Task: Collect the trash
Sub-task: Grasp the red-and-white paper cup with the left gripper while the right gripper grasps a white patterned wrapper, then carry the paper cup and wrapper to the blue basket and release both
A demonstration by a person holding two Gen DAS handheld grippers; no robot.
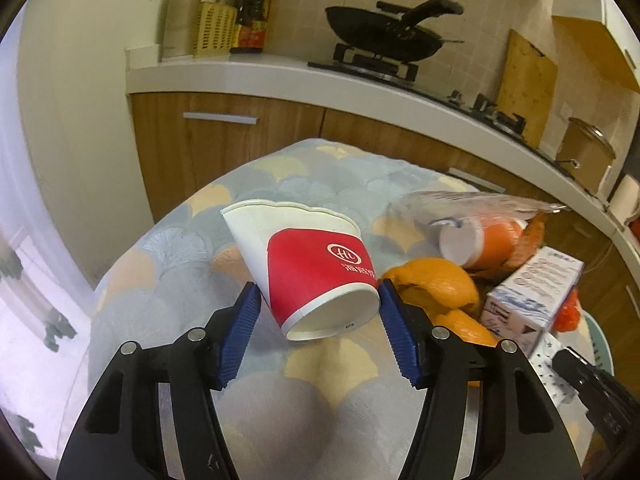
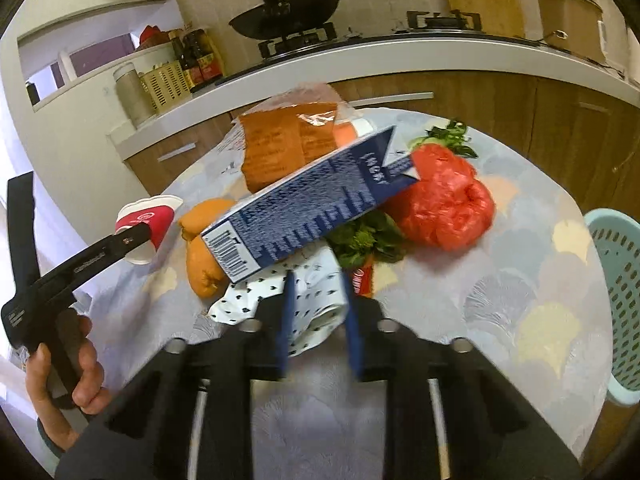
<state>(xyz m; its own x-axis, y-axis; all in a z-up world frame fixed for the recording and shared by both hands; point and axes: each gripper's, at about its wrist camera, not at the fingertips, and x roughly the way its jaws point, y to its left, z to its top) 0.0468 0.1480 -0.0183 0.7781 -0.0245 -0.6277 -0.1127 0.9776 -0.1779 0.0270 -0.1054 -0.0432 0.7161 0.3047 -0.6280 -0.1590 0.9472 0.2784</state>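
- Left gripper [image 1: 318, 312] clamped on base of tipped red-and-white paper cup [image 1: 308, 268]; thin wall, likely to crumple or squirt out.
- Right gripper [image 2: 318, 316] nipped onto spotted white wrapper [image 2: 276, 300]; blue carton [image 2: 312, 208] resting on top, liable to topple.
- Orange peel [image 1: 436, 284], red plastic bag [image 2: 444, 204] crowding centre of table [image 2: 520, 280].
- Open cloth near side; teal basket [image 2: 616, 300] at right edge.
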